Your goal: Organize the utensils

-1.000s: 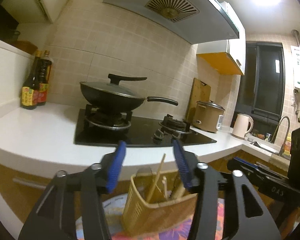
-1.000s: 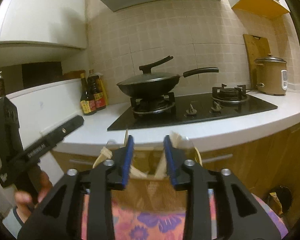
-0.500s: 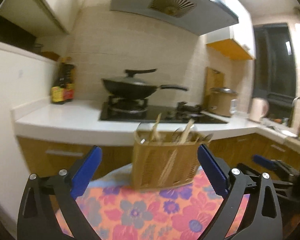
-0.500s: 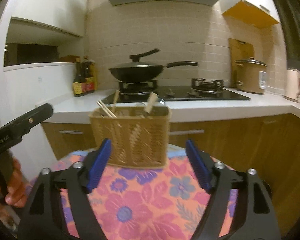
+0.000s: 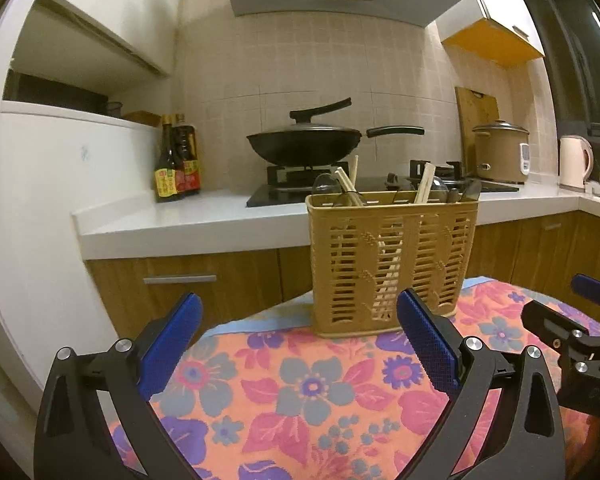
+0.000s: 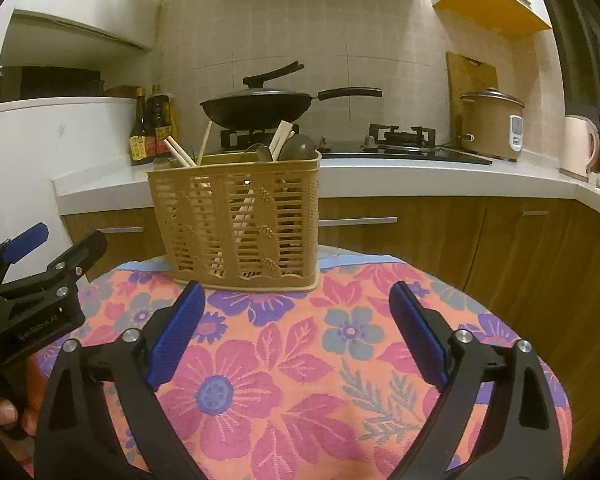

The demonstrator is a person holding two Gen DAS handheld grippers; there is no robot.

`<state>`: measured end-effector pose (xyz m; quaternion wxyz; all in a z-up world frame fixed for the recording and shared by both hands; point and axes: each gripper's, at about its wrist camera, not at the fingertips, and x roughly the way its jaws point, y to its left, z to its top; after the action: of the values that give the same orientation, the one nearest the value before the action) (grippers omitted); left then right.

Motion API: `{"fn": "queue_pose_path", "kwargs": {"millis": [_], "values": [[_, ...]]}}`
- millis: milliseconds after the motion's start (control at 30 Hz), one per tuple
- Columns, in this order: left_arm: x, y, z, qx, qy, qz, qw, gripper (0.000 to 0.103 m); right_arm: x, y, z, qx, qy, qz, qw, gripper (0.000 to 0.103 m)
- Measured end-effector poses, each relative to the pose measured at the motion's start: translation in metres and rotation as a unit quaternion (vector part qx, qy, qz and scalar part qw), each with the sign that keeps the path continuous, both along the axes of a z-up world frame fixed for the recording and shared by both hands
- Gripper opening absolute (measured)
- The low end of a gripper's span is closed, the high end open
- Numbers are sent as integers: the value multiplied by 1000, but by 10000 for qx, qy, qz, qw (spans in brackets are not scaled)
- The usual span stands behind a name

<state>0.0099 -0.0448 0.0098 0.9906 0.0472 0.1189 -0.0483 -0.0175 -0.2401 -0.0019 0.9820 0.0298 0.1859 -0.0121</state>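
A tan slotted plastic utensil basket (image 5: pixel 392 264) stands upright at the far edge of a round table with a floral cloth (image 5: pixel 300 392). It holds wooden chopsticks (image 5: pixel 346 186), spoons and dark-handled utensils. It also shows in the right wrist view (image 6: pixel 240 228), with chopsticks (image 6: pixel 180 152) sticking out. My left gripper (image 5: pixel 300 344) is open and empty, short of the basket. My right gripper (image 6: pixel 296 336) is open and empty, to the basket's right and nearer me. Each gripper shows in the other's view: the right one (image 5: pixel 572 332), the left one (image 6: pixel 40 280).
Behind the table runs a white counter (image 5: pixel 188 224) with wooden cabinets below. On it are a black wok (image 5: pixel 304 144) on a gas hob, sauce bottles (image 5: pixel 176 164), a rice cooker (image 5: pixel 500 152) and a kettle (image 5: pixel 574 160). A white wall block stands at left.
Both grippers have pulled back and down from above the basket and opened wide. The basket now stands free on the cloth in front of them.
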Motion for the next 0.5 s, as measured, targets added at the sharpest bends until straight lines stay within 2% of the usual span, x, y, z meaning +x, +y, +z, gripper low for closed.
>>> {"fn": "queue_pose_path", "kwargs": {"millis": [267,500], "values": [[10,1,-5,-61,272,-55,9996,95,2,4,-3,-73,98,69,9999,95],[10,3,-4,-102,297,-27,9995,95,0,6,-2,-82,59,96,9999,95]]}}
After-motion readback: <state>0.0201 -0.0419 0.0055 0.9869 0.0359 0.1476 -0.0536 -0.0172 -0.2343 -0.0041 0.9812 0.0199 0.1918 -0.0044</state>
